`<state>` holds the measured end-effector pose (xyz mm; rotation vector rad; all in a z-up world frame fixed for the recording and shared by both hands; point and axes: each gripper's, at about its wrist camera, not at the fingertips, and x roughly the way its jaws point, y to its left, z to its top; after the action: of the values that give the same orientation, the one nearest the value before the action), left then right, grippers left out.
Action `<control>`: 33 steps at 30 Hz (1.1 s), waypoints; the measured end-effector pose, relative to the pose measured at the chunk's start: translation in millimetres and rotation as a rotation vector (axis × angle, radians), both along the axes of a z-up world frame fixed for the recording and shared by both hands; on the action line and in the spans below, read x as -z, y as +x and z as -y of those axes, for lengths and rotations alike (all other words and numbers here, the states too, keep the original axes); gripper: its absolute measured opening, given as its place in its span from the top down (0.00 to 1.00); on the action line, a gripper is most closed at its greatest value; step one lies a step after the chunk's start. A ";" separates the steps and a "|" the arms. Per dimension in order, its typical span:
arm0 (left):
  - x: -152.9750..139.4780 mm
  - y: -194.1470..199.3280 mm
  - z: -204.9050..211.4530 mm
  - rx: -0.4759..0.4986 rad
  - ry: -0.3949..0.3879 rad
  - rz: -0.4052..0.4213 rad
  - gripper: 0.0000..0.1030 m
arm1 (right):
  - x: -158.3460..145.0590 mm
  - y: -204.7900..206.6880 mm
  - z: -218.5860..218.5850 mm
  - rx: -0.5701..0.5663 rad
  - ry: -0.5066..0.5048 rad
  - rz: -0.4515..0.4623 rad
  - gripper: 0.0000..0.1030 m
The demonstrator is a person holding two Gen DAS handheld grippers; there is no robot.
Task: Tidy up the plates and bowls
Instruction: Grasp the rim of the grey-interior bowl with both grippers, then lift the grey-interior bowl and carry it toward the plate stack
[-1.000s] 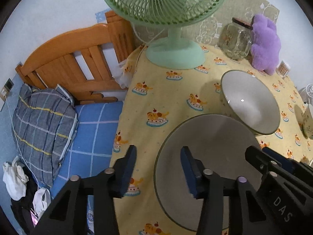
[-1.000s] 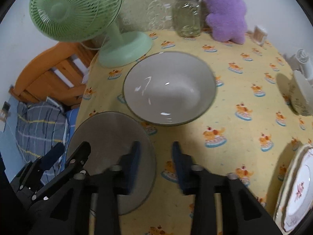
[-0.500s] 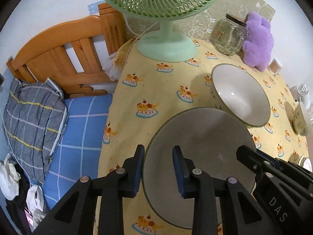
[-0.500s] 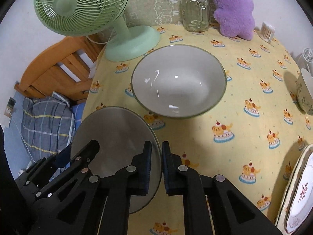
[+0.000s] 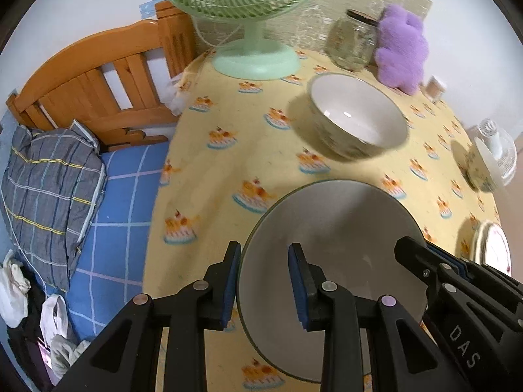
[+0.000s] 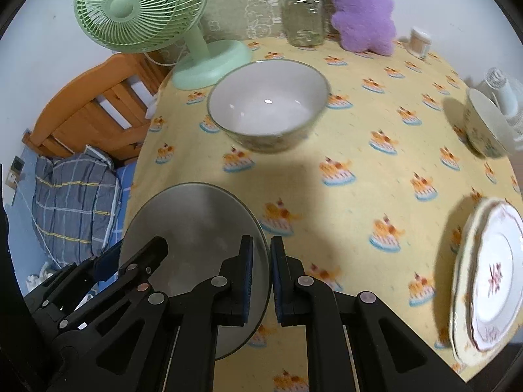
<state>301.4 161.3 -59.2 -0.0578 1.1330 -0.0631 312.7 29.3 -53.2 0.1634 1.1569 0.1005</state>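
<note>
A large grey bowl (image 5: 336, 228) with a dark green rim hangs just above the yellow tablecloth, held from both sides. My left gripper (image 5: 264, 281) is shut on its left rim, one pad outside and one inside. My right gripper (image 6: 261, 274) is shut on the right rim of the same bowl (image 6: 196, 225). Farther back stands a white bowl (image 5: 356, 117) (image 6: 268, 104) with the same green rim. A small patterned bowl (image 6: 483, 127) sits at the right edge. A stack of plates (image 6: 490, 281) lies at the near right.
A green fan (image 6: 209, 62), a glass jar (image 6: 302, 16), a purple plush toy (image 6: 359, 9) and a small container (image 6: 420, 40) line the table's back. A small white fan (image 6: 503, 94) stands behind the small bowl. Left of the table's edge (image 5: 163, 176) are a wooden bed frame (image 5: 98, 85) and bedding.
Both grippers closed on the grey bowl's rim, left and right. They then carried it to the right and back from the white bowl, bringing the plate stack further into view.
</note>
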 end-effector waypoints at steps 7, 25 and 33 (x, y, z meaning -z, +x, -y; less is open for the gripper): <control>-1.7 -28.5 37.3 0.068 -0.019 -0.013 0.72 | -4.5 -37.9 36.4 0.063 -0.018 -0.007 0.87; -1.7 -45.5 127.9 0.044 -0.002 -0.017 0.72 | -1.7 -55.2 131.6 0.054 -0.003 -0.019 0.87; 2.9 -43.9 139.3 0.011 0.031 -0.013 0.72 | 7.8 -45.2 146.1 0.010 0.019 -0.037 0.87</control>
<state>257.5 22.0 -62.1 -0.0238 1.1471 -0.0552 267.5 -116.8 -60.9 0.1888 1.1920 0.0996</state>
